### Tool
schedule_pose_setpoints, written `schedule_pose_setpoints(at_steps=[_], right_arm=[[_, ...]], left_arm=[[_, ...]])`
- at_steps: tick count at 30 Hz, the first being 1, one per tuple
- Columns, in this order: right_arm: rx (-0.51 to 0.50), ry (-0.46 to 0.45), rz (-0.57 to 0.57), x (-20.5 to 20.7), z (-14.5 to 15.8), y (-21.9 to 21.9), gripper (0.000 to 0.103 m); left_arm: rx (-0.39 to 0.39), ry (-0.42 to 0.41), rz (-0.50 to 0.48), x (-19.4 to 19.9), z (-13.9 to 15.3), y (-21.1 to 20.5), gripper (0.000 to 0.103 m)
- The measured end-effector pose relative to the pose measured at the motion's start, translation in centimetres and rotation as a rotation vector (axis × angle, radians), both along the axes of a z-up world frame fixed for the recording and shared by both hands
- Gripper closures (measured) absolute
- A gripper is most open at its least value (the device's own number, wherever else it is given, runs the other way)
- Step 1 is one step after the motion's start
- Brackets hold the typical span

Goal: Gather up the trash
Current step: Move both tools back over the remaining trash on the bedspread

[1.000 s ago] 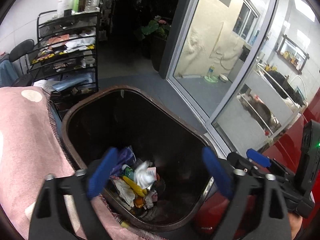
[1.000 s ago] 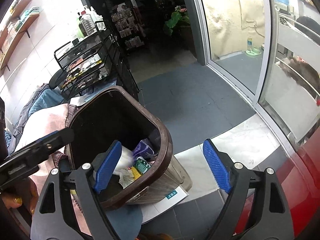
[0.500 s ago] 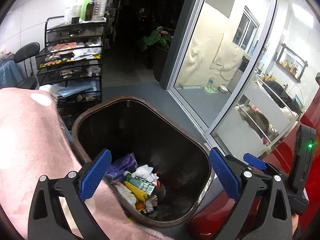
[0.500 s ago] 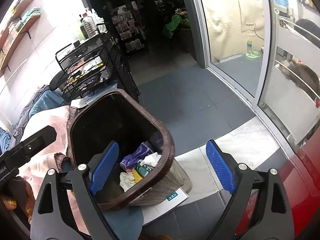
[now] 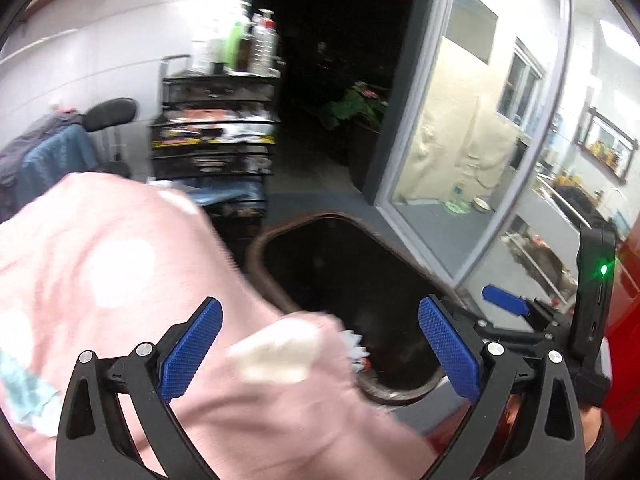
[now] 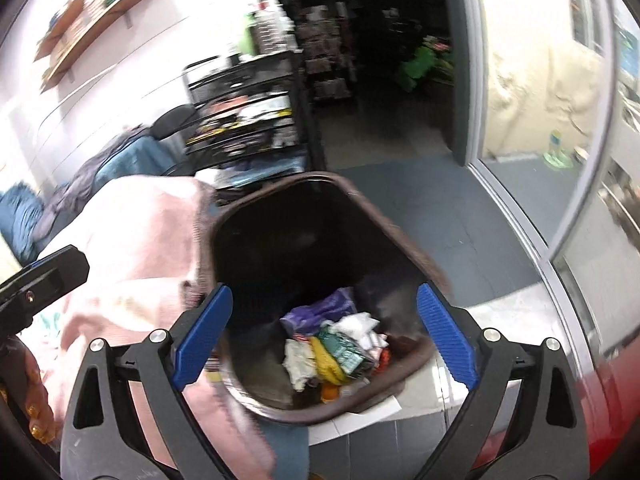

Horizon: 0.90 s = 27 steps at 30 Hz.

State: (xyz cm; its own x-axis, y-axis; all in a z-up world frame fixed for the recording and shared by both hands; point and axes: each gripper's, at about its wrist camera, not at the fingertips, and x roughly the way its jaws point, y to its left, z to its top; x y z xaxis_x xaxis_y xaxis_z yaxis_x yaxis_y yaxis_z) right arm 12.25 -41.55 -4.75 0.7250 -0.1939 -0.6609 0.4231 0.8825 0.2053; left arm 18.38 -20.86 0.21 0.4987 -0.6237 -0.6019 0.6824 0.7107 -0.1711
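both grippers stand wide apart and carry nothing. left gripper (image 5: 320, 354) hangs over a pink blanket (image 5: 120, 280) that laps against the near-left rim of the brown trash bin (image 5: 272, 280); right gripper (image 6: 325, 334) hangs directly above the bin's mouth, its blue pads (image 6: 446, 340) framing the contents.

the trash (image 6: 336, 350) lies in a heap at the bottom of the bin, toward its near wall: a purple wrapper, white crumpled paper, a green packet, something yellow and something orange. so a good share of the collecting looks done, since several pieces are already inside.

what is left is harder to judge. no loose litter shows clearly on the grey floor beside the bin; a white sheet (image 6: 372, 412) lies under the bin's near edge, and whether it counts as trash i cannot tell. both views are blurred, and the blanket hides the bin's near-left corner from the left wrist view.
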Motion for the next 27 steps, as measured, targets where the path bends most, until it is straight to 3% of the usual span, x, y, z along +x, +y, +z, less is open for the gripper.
schedule_pose_setpoints(at_steps=[5, 11, 20, 24, 27], right_arm=[[-0.007, -0.013, 0.143, 2.8, 0.9, 4.7, 0.009], [0.008, 0.01, 0.378, 6.6, 1.5, 12.1, 0.009], [0.018, 0.066, 0.676, 11.9, 1.9, 23.1, 0.009], [0.033, 0.105, 0.757, 13.9, 1.6, 27.6, 0.009], [0.048, 0.151, 0.809, 14.9, 1.3, 30.8, 0.009]], left_arm=[[0.07, -0.072, 0.115, -0.3, -0.2, 5.0, 0.006], [0.111, -0.083, 0.271, -0.1, -0.8, 11.8, 0.006], [0.073, 0.005, 0.651, 1.5, -1.5, 25.8, 0.006], [0.065, 0.048, 0.823, 2.0, -2.1, 31.7, 0.006], [0.048, 0.077, 0.898, 1.9, -2.3, 34.8, 0.006]])
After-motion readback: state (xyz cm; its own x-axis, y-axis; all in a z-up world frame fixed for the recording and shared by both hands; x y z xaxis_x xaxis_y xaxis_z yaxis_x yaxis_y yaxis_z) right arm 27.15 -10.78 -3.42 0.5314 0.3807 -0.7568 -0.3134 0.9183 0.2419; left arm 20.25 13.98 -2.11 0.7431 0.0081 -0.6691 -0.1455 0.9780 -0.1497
